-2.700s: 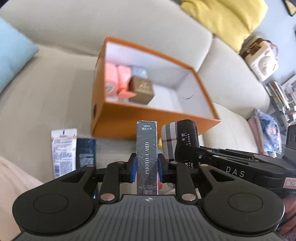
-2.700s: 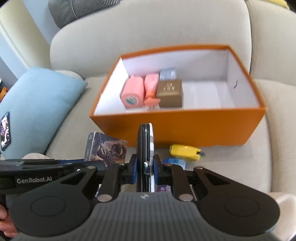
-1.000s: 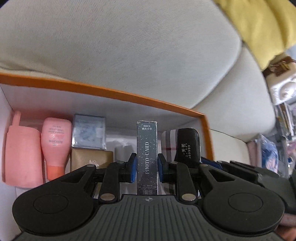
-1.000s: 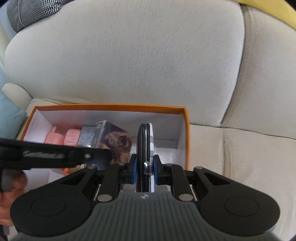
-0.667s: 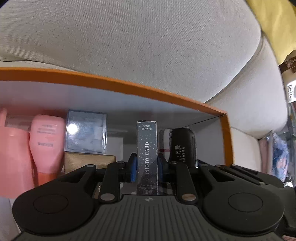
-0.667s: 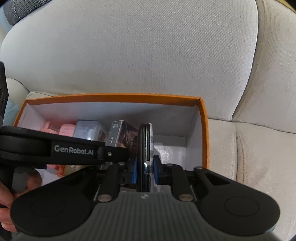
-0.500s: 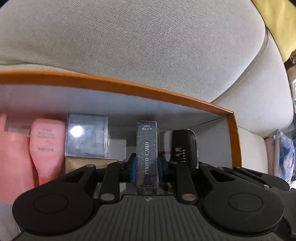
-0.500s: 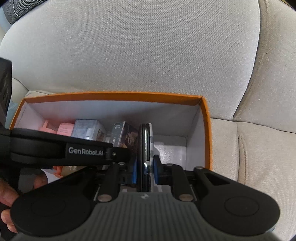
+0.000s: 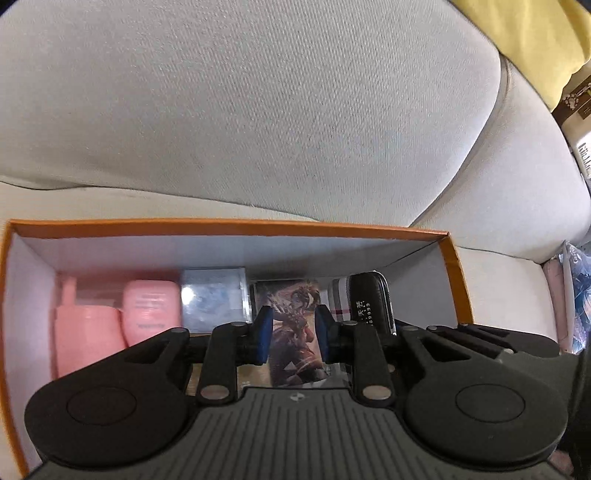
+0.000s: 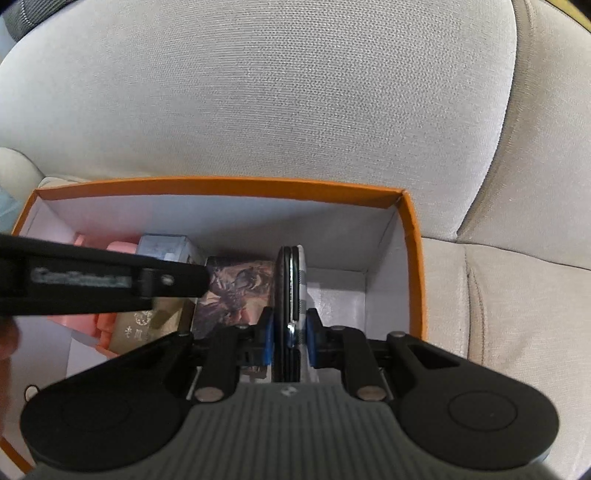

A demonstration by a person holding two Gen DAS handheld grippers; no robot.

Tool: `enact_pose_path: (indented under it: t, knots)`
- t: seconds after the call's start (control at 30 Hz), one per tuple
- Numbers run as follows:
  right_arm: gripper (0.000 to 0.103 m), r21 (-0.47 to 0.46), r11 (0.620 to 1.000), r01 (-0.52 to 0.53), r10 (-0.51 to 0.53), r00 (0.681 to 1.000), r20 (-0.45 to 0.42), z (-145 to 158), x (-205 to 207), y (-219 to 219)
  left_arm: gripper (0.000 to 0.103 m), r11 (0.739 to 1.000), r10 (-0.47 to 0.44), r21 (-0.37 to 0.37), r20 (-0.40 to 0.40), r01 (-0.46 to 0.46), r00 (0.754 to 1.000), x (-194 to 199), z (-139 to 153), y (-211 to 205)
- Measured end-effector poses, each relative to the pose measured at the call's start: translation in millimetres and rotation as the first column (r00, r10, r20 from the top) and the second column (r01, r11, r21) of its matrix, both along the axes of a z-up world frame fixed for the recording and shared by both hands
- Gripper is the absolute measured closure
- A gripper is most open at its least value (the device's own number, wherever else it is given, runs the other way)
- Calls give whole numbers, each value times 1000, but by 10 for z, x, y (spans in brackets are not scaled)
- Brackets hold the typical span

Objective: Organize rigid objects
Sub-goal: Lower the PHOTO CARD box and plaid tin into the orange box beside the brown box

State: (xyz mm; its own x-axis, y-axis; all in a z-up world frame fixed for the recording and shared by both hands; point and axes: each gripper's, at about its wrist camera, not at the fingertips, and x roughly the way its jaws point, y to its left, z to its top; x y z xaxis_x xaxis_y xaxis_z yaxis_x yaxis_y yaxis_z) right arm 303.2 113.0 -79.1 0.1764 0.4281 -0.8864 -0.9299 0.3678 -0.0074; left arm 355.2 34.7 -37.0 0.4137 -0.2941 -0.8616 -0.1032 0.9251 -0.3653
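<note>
The orange box (image 9: 229,224) with white inner walls sits on the beige sofa. My left gripper (image 9: 291,332) is open; the photo-card box (image 9: 291,332) lies flat on the box floor below the blue pads, picture side up. It also shows in the right wrist view (image 10: 236,291). My right gripper (image 10: 290,332) is shut on a thin black and plaid case (image 10: 291,288), held on edge inside the orange box (image 10: 221,183), right of the photo-card box. The same case shows in the left wrist view (image 9: 367,306).
Inside the box at the left are two pink containers (image 9: 85,332), a clear blue-grey cube (image 9: 212,295) and a tan gift box (image 10: 140,328). The sofa backrest (image 9: 258,110) rises behind. A yellow cushion (image 9: 524,33) lies at the top right.
Both grippers moved from in front of the box to inside it. My left gripper opened and let go of the photo-card box, which now lies flat. The right gripper still holds the case.
</note>
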Motion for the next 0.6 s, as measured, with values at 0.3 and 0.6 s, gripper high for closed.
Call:
enact_pose_path:
  t: [0.3, 0.6]
  knots:
    - [84, -37, 999, 21, -22, 1000, -22, -84, 14, 98, 76, 1000, 15, 16, 20, -15, 1000, -93, 83, 152]
    - [81, -73, 995, -74, 80, 993, 88, -14, 0, 166, 76, 999, 33, 3, 25, -33, 999, -213, 70, 196]
